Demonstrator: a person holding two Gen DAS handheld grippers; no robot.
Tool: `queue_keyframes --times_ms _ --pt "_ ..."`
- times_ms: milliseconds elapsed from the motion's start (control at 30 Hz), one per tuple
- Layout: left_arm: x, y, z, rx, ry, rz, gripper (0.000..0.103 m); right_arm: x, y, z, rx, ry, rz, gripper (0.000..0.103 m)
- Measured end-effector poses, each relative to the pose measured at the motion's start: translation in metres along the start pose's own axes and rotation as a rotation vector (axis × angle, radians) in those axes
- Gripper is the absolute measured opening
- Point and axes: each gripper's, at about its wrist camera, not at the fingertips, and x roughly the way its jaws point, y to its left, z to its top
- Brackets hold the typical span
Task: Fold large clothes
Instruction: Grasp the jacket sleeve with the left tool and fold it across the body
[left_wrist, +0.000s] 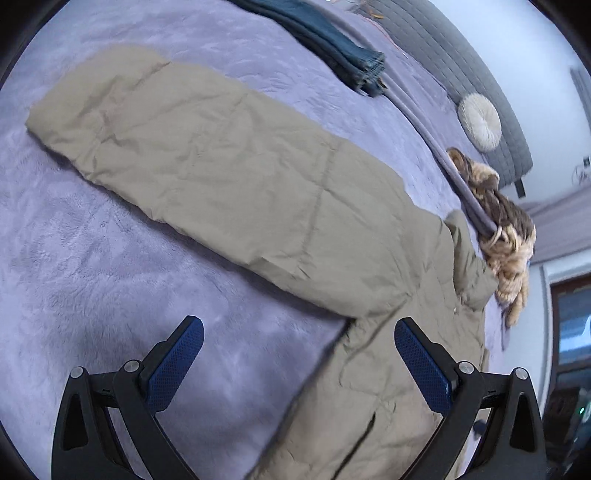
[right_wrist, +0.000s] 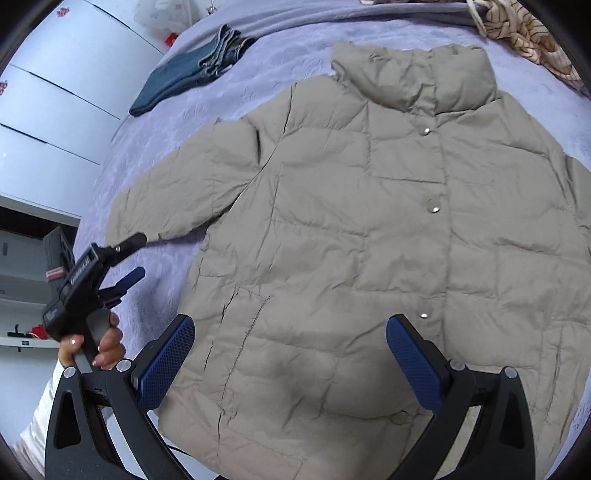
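I see a lavender plush bedspread covering the whole bed, and the beige puffer jacket lies flat on it, front up, snaps closed. Nearest, my right gripper hangs over the jacket's lower hem with its blue pads spread wide, holding nothing. My left gripper is spread too – empty, above the spot where the sleeve meets the body; the right view shows it at the sleeve's cuff, held by a hand in a white sleeve. Beyond the jacket's sleeve lie folded jeans. Past the collar sits a tan patterned knit, then a grey quilted headboard with a round cream cushion – white wardrobe doors beyond the jeans
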Motion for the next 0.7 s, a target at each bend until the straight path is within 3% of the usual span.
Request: queue_keyframes --times_ms 133,267,333,367,400,433,467,500,600,667,700 --pt "0.026 0.046 0.037 -0.126 -0.029 -0.045 0.103 0.038 -0.002 -0.010 0.057 0.117 0.024 0.103" --pt "0.036 0.068 0.071 -0.165 -0.102 -0.043 0.103 0.064 -0.006 -0.007 0.097 0.146 0.019 0.103" --pt "0.038 0.072 0.090 -0.175 -0.140 -0.004 0.101 0.070 -0.006 -0.003 0.119 0.135 0.025 0.103" --pt "0.039 0.071 0.098 -0.171 -0.162 0.026 0.089 0.074 -0.006 0.001 0.124 0.125 0.028 0.103" --pt "0.040 0.070 0.104 -0.162 -0.174 0.063 0.066 0.075 -0.004 0.004 0.127 0.115 0.031 0.103" --pt "0.042 0.072 0.114 -0.150 -0.178 0.100 0.033 0.077 -0.003 0.009 0.127 0.106 0.032 0.103" --pt "0.043 0.071 0.120 -0.130 -0.177 0.093 0.016 0.079 -0.001 0.013 0.125 0.097 0.035 0.103" --pt "0.042 0.070 0.124 -0.122 -0.177 0.059 0.007 0.080 0.002 0.018 0.122 0.089 0.040 0.103" --pt "0.020 0.049 0.126 -0.028 -0.247 0.137 0.007 0.088 0.008 0.037 0.120 0.046 0.045 0.100" --pt "0.002 0.027 0.125 0.057 -0.294 0.169 0.007 0.093 0.012 0.049 0.131 -0.003 0.074 0.065" --pt "-0.007 0.017 0.123 0.091 -0.315 0.179 0.007 0.099 0.014 0.056 0.137 -0.007 0.102 0.032"
